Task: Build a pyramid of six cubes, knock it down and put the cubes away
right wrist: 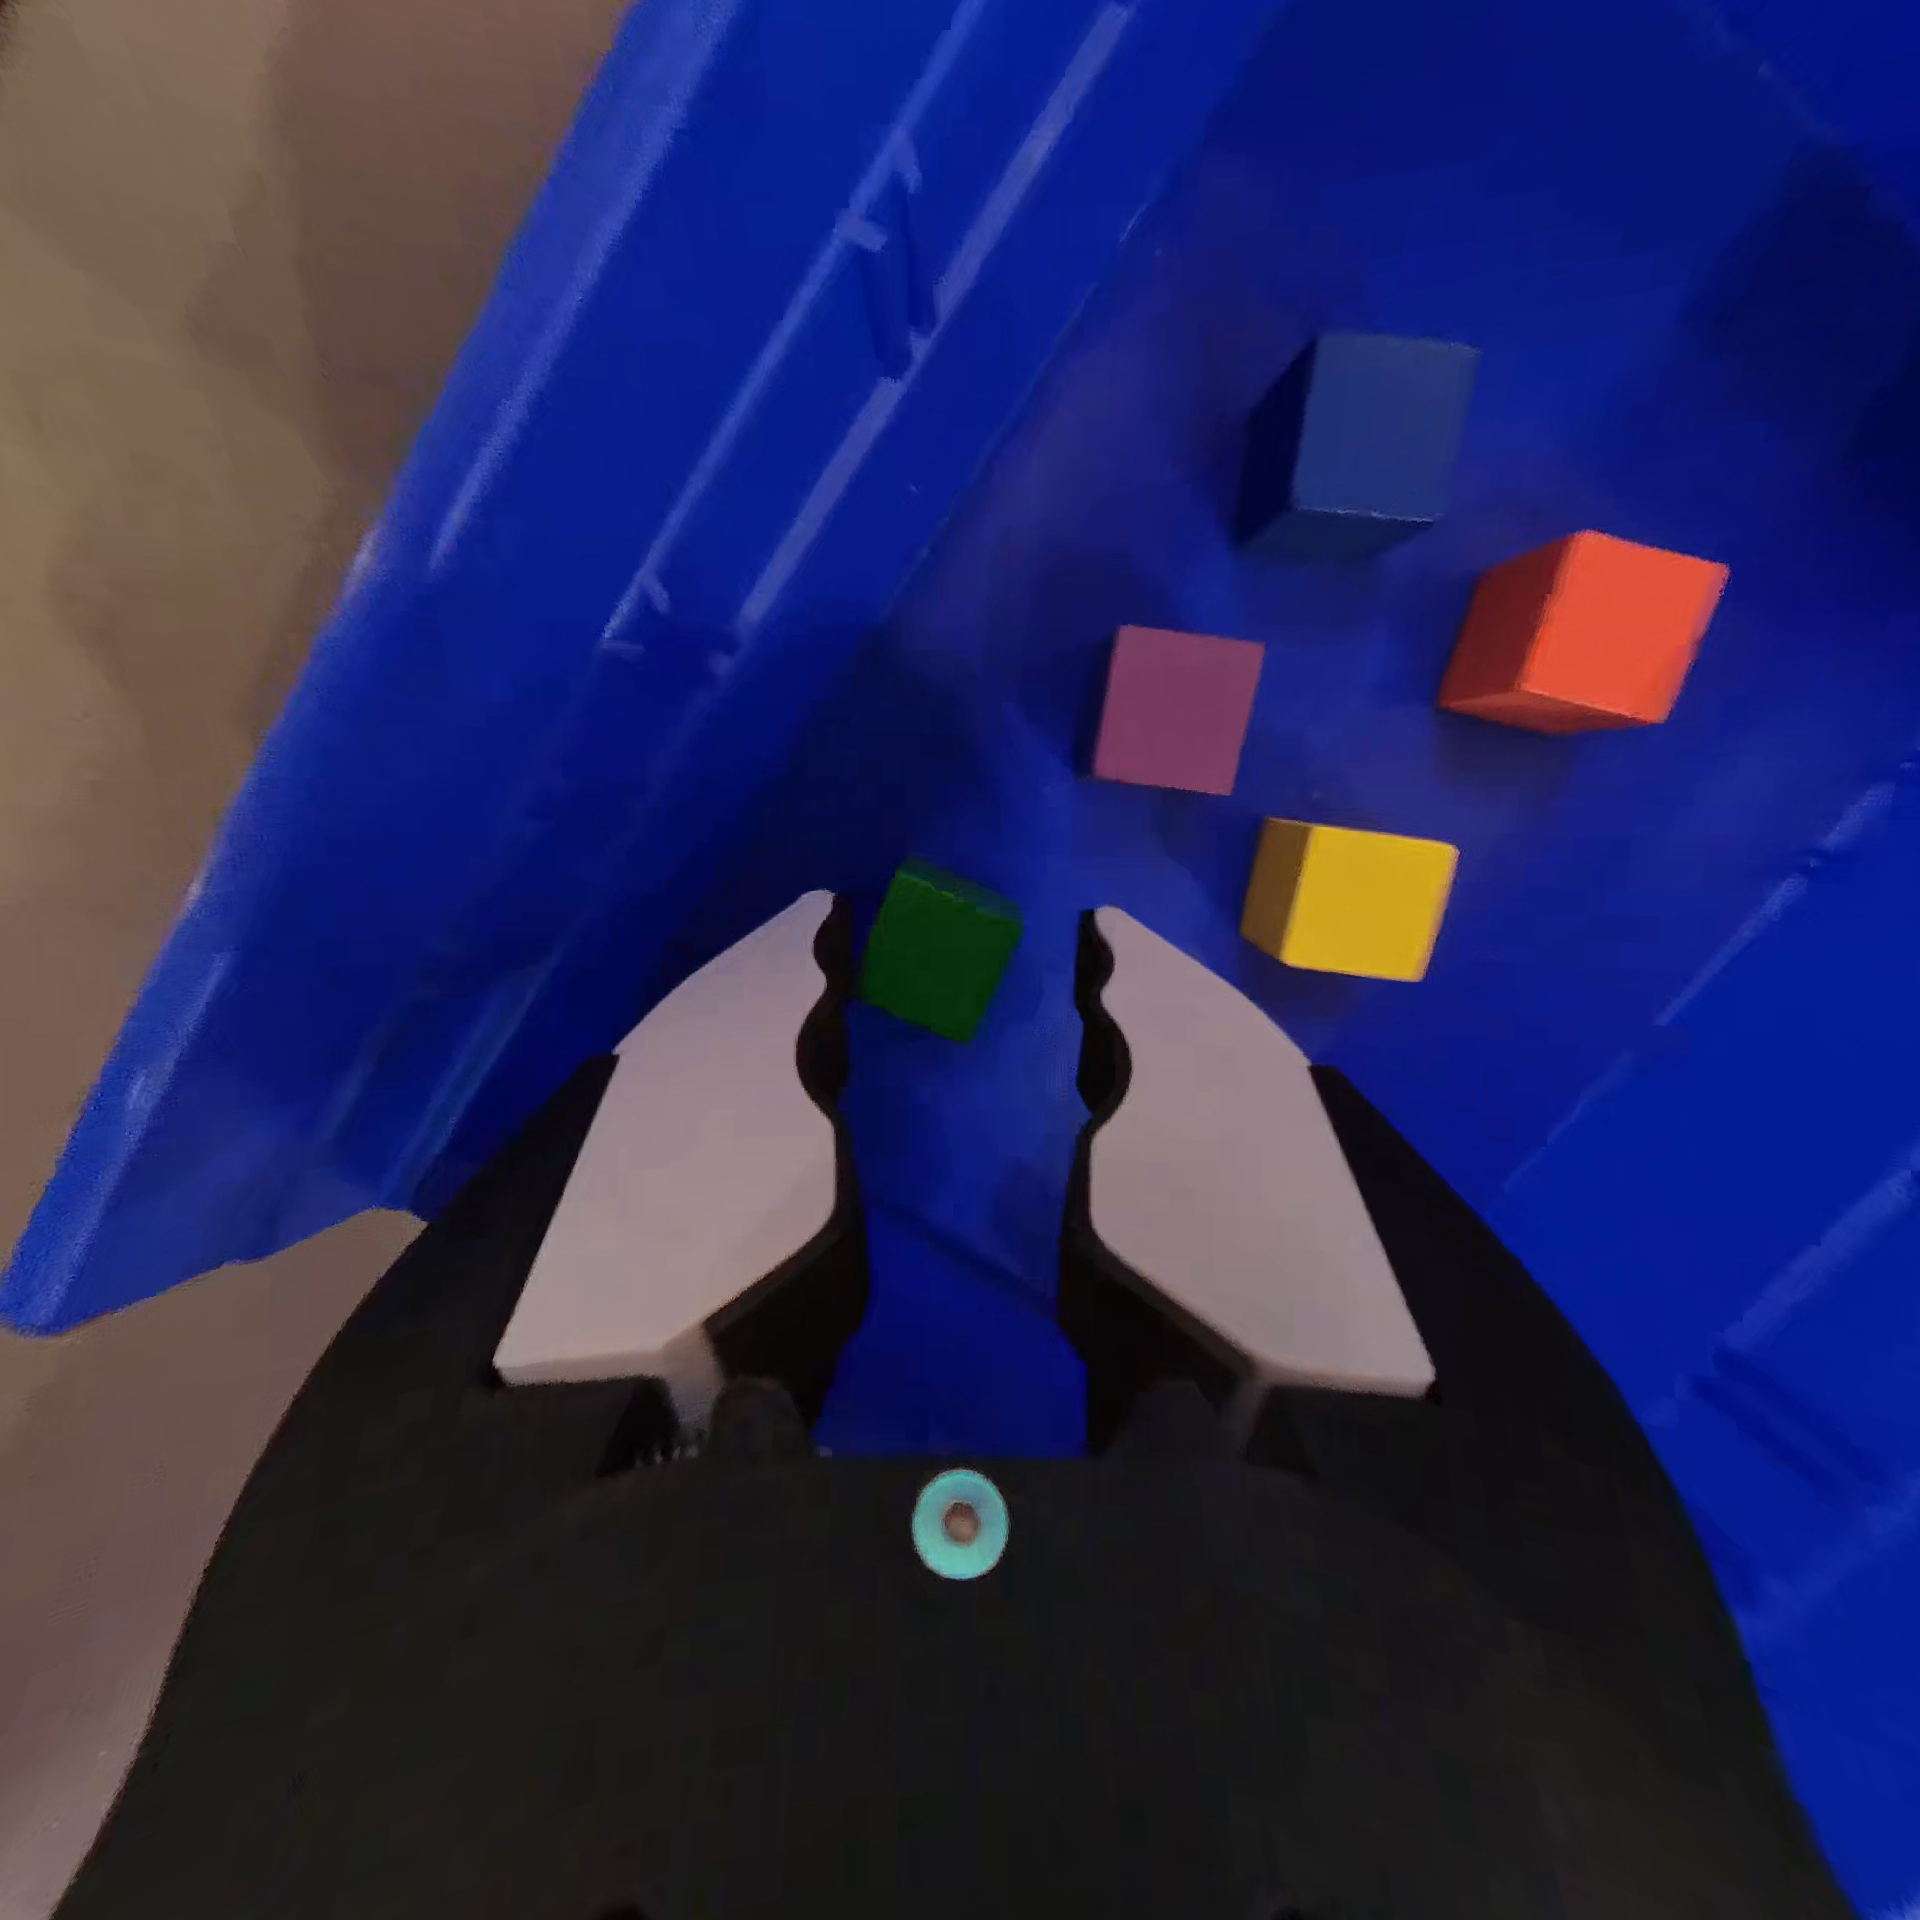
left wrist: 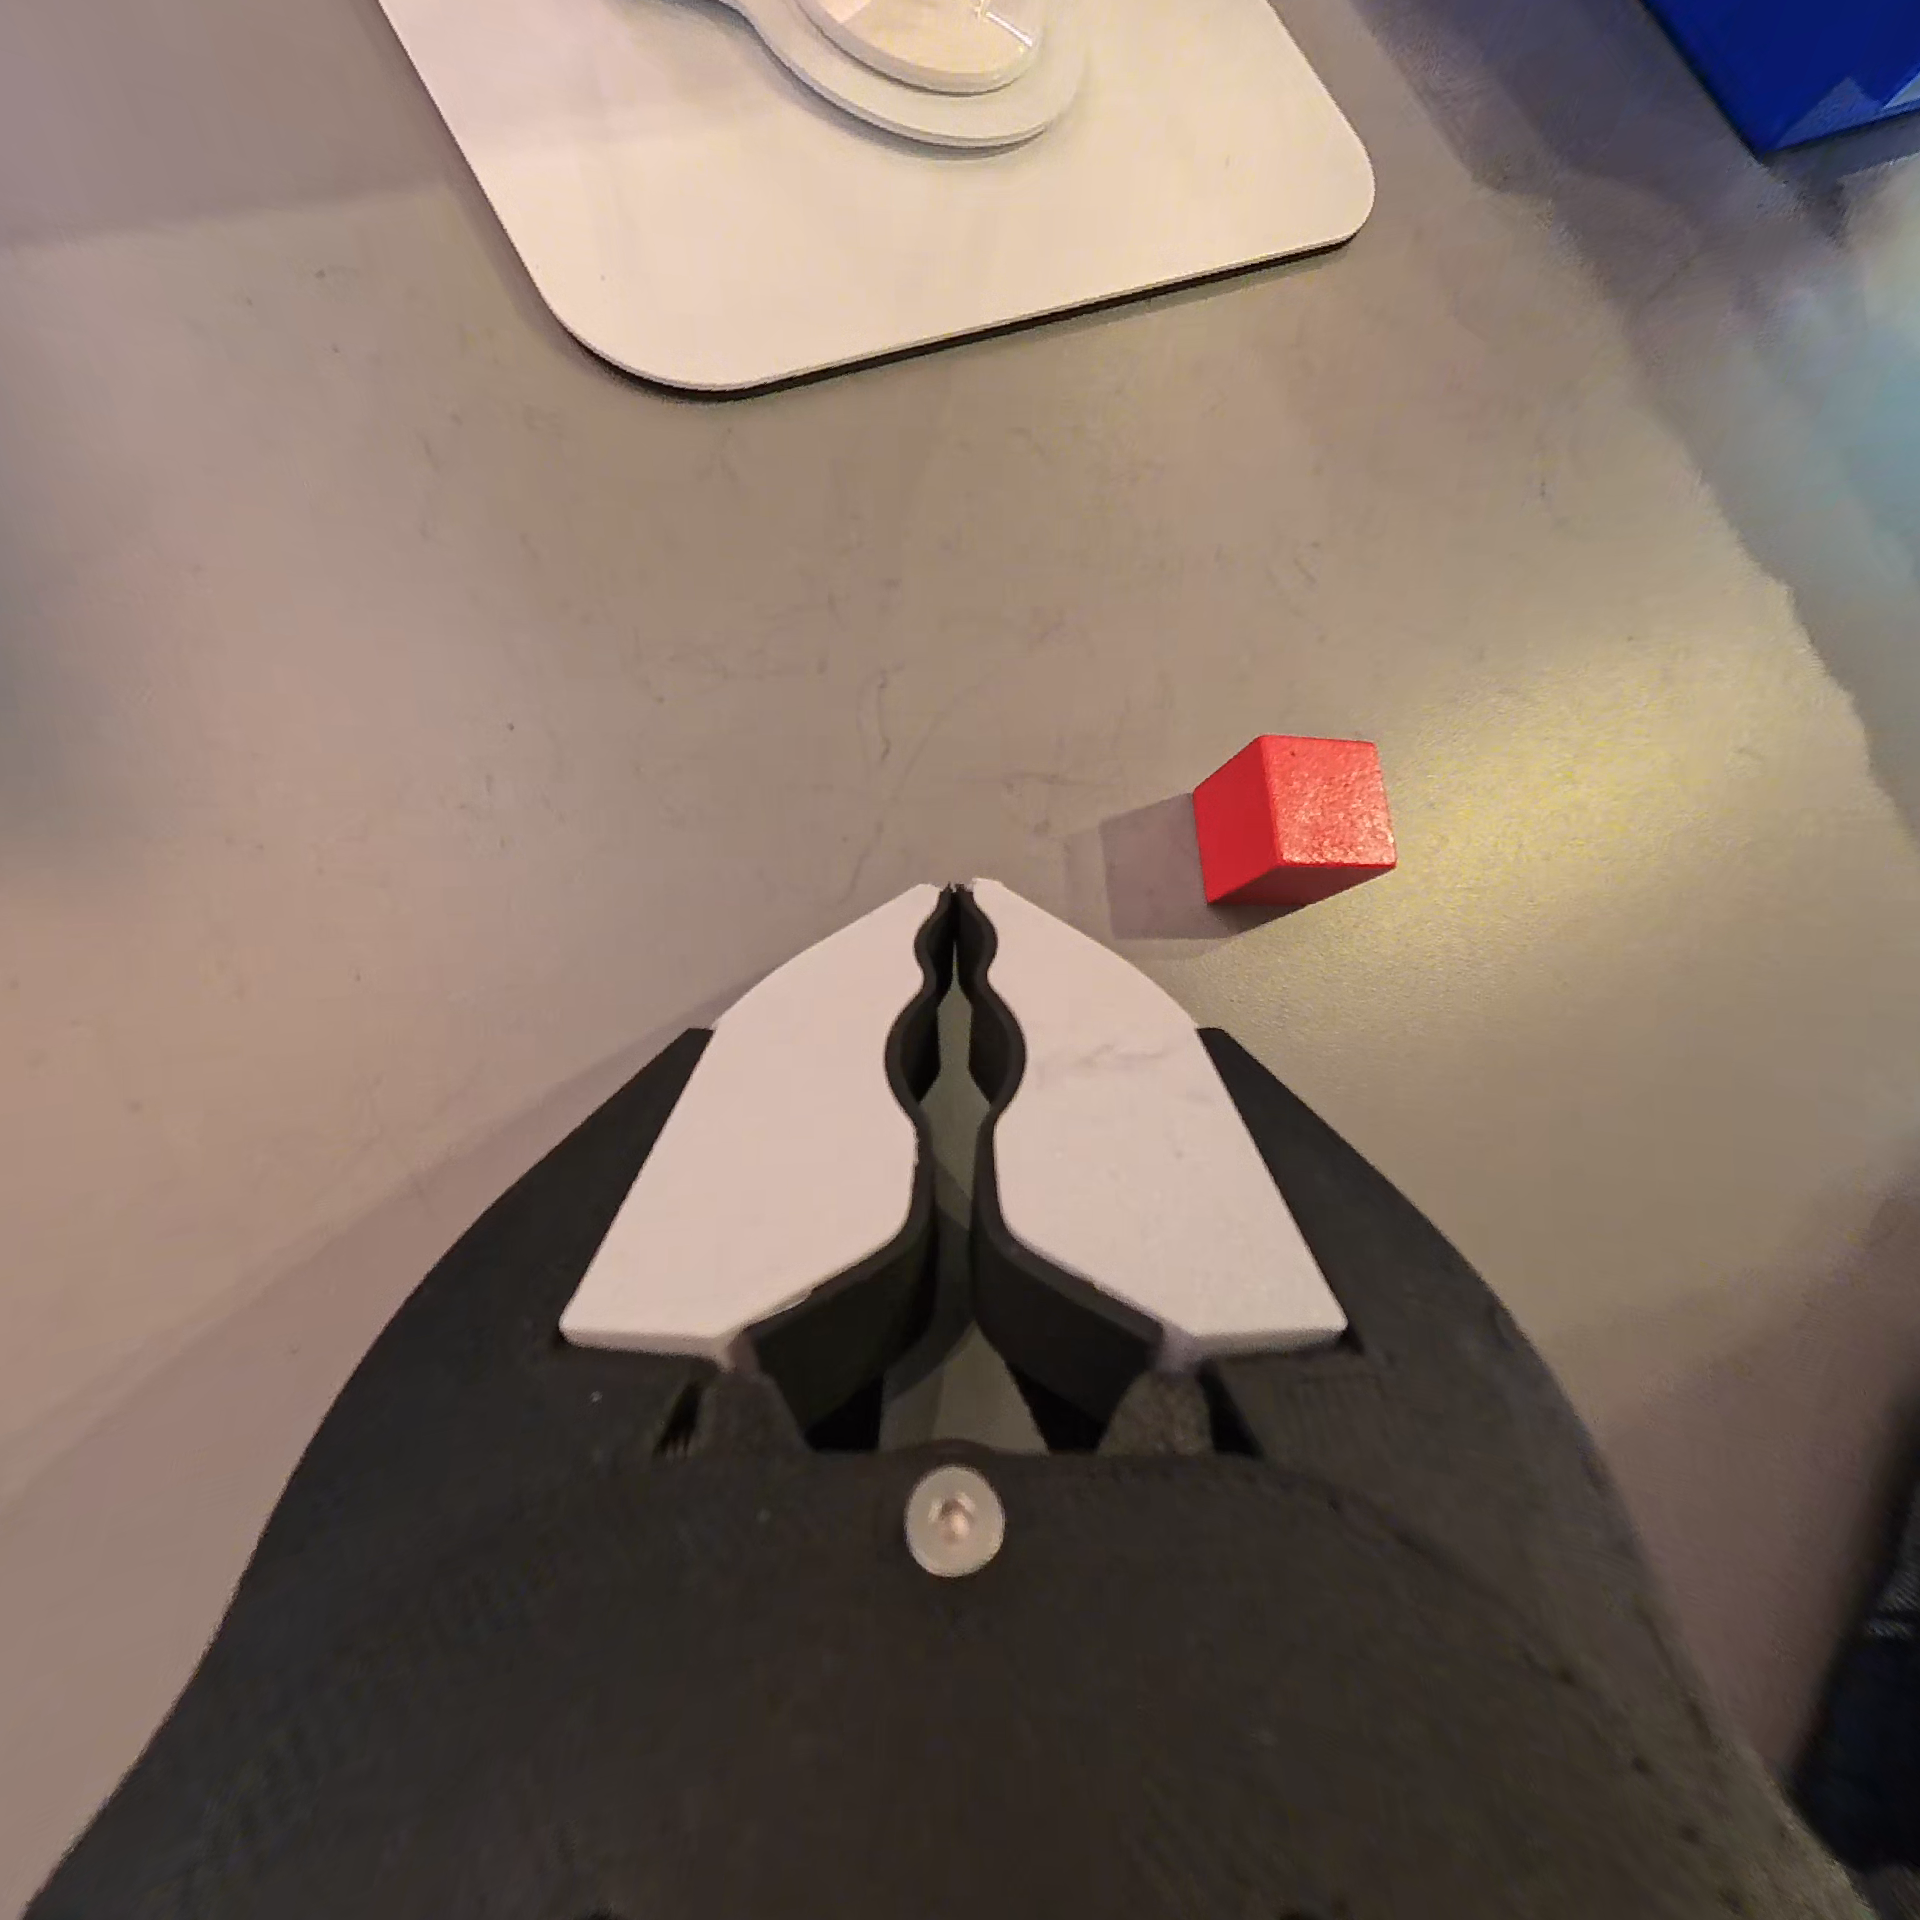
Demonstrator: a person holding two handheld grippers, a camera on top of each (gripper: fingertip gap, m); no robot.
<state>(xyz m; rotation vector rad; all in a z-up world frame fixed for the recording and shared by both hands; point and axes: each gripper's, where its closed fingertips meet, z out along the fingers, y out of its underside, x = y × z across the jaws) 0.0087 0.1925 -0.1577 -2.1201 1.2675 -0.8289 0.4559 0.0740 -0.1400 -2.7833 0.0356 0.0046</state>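
Left gripper (left wrist: 954, 889) clenched on nothing, near red cube (left wrist: 1294, 819) on counter (left wrist: 520, 727). Right gripper (right wrist: 956, 914) released over blue bin (right wrist: 623, 623); green cube (right wrist: 940, 951) loose between its fingers.

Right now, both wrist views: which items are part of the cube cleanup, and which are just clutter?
Job:
red cube on table
blue bin
green cube, purple cube, yellow cube, orange cube, blue cube, all over or in the bin

Clutter:
white mat
clear item on it

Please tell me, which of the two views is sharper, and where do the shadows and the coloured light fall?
Left wrist view: sharp; the red cube casts a crisp shadow to its left on the grey table, with a yellowish tint of light at the right. Right wrist view: softer, motion-blurred, mostly on the blue bin wall and the green cube; shadows there are faint.
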